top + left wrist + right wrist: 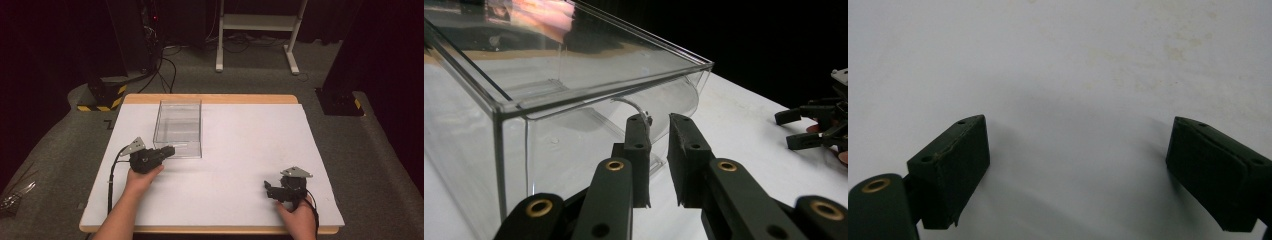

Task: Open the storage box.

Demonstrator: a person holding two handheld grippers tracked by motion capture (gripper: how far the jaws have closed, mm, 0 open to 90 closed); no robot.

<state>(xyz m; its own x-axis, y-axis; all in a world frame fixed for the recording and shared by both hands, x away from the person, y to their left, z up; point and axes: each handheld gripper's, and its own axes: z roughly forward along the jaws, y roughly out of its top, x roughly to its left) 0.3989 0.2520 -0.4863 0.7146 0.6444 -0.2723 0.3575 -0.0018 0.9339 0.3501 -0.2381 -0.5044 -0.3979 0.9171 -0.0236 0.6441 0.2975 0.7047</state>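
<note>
- While the clear box [178, 128] is sitting toward the table's [240, 150] far left, the left gripper [658, 131] is hovering just beside it, nearly closed, holding nothing.
- Right gripper [1078, 172] is resting wide open, empty.

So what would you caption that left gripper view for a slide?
Left gripper, jaws nearly closed, pointing at the near end of a clear plastic box on the white table.

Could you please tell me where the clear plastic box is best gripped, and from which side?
Probably the small curved handle on the clear plastic box's near end wall. The left gripper already faces it from the person's side, jaws slightly apart, and the thin tab suits a pinch better than the wide smooth walls.
</note>
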